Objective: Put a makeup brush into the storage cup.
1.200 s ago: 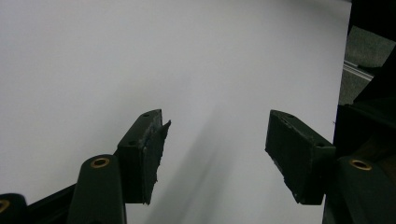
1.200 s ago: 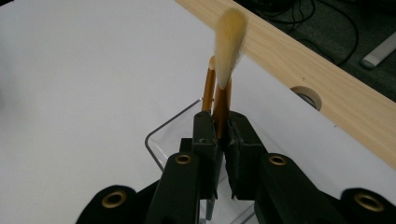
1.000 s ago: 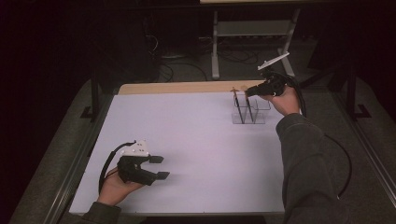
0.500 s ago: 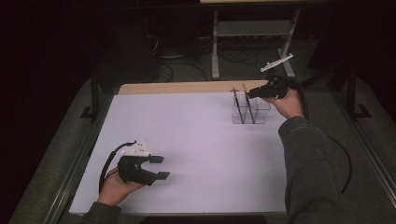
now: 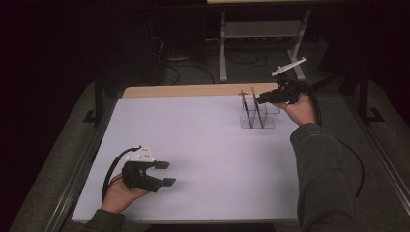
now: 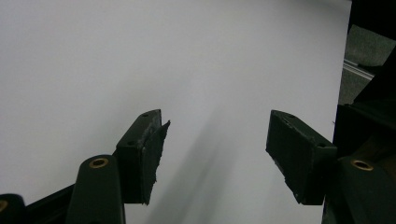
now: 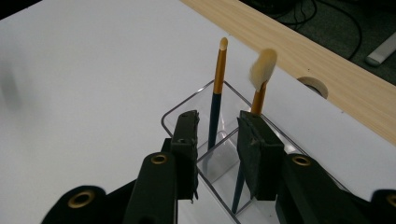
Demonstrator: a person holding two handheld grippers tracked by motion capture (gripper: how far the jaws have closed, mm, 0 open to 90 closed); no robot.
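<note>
Brushes (image 7: 217, 88) with dark handles and gold collars are stood upright in a clear holder (image 7: 219, 158) at the table's far right.
The right gripper (image 7: 215, 154) is held over the holder, jaws slightly parted around nothing, shifted a little from before; the left gripper (image 5: 164, 173) is kept spread wide, unmoved.

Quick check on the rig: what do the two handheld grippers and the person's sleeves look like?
Both grippers, left gripper and right gripper, are black with blocky jaws and brass-ringed holes. Each trails a black cable. Each carries a pale plate on top. The sleeves are dark grey.
</note>
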